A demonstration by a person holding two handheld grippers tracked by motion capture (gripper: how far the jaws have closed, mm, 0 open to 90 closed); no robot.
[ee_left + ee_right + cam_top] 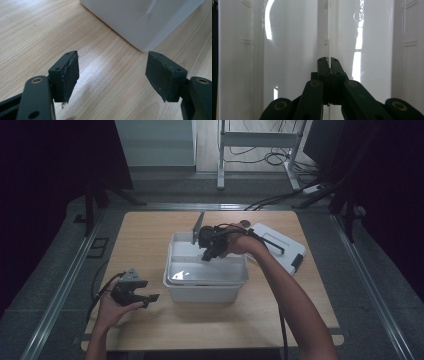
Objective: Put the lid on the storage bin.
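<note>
The left hand (112, 307) sits at the lower left of the high view, holding the left gripper (150, 298) level with its jaws wide apart. The right forearm (295, 305) stretches from the bottom edge toward the centre, its right gripper (206, 256) pointing down, jaws pressed together.

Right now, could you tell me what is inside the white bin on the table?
The right tongs reach into the white bin, shut on a thin clear divider panel. The glossy floor looks otherwise bare; the hand hides the far corner.
</note>
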